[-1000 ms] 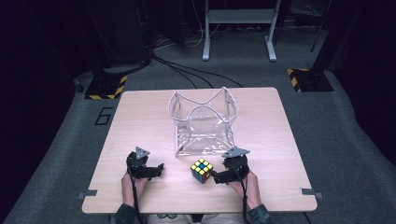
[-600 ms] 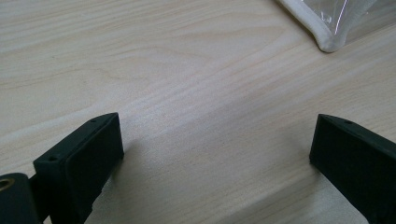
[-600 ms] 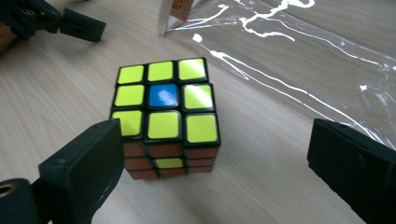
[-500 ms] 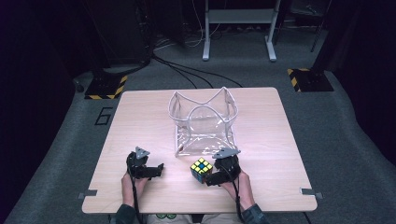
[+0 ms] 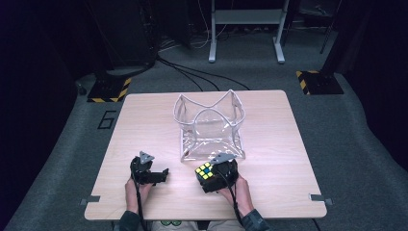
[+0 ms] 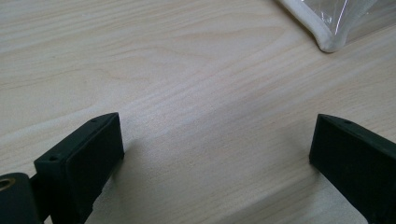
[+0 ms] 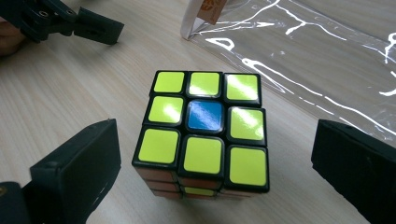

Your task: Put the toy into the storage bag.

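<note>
Right gripper view, cube (image 7: 201,131) between parted jaws

we see a brightly lit table (image 5: 269,159) amid dark surroundings; glare streaks the clear plastic bag (image 7: 327,60); near jaws look soft.

Dim room, grey carpet floor (image 5: 57,159), light wooden table (image 5: 144,110), cables (image 5: 192,72) behind.

left tool (image 5: 163,174): black body, grey three-cornered plate on top, lower left of high view | right tool (image 5: 208,179): black, same grey plate, lower centre | jaws: black blocky slabs with small round holes in the edges | brass-coloured fitting at bottom left of left gripper view | cables: thin, black, trailing along forearms | sleeves: dark, at bottom edge
</note>
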The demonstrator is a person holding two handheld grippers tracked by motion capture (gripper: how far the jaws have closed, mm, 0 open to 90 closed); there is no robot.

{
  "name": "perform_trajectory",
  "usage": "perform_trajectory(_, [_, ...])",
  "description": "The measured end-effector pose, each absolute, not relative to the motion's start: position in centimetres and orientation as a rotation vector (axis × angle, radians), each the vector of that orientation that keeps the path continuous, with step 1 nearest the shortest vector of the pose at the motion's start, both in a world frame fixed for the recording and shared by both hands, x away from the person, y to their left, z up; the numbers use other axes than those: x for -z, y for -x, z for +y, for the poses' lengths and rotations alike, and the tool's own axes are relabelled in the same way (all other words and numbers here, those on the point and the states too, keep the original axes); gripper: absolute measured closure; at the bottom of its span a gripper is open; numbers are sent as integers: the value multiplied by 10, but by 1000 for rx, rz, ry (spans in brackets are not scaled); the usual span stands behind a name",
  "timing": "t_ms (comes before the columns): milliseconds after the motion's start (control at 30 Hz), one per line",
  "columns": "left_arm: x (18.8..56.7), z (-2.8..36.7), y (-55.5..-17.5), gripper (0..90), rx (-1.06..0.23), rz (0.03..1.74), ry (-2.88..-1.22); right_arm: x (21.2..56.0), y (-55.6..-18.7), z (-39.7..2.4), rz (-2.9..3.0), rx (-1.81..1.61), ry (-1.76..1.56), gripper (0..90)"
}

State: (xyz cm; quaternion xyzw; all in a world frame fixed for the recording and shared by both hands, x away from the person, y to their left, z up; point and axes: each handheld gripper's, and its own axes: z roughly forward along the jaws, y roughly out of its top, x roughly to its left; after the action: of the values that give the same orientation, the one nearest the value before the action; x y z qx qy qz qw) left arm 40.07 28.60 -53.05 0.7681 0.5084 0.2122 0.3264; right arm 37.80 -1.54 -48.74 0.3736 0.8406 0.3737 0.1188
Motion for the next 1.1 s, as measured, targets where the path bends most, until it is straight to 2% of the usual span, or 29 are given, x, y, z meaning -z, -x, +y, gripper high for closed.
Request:
perform_trajectory(133, [531, 286, -401, 28, -557, 1335, -2010, 495, -384, -10, 2458, -1061, -1097, 13])
perform_trajectory(300, [531, 286, -401, 29, -557, 1335, -2009, 503, -387, -6, 2467, -1031, -1098, 63])
perform_trajectory(633, [530, 286, -401, 31, -557, 1332, -2013, 517, -387, -5, 2485, -973, -1080, 323])
perform_trajectory(1100, [530, 286, -401, 31, -557, 1332, -2013, 520, -386, -9, 2460, -992, -1019, 336])
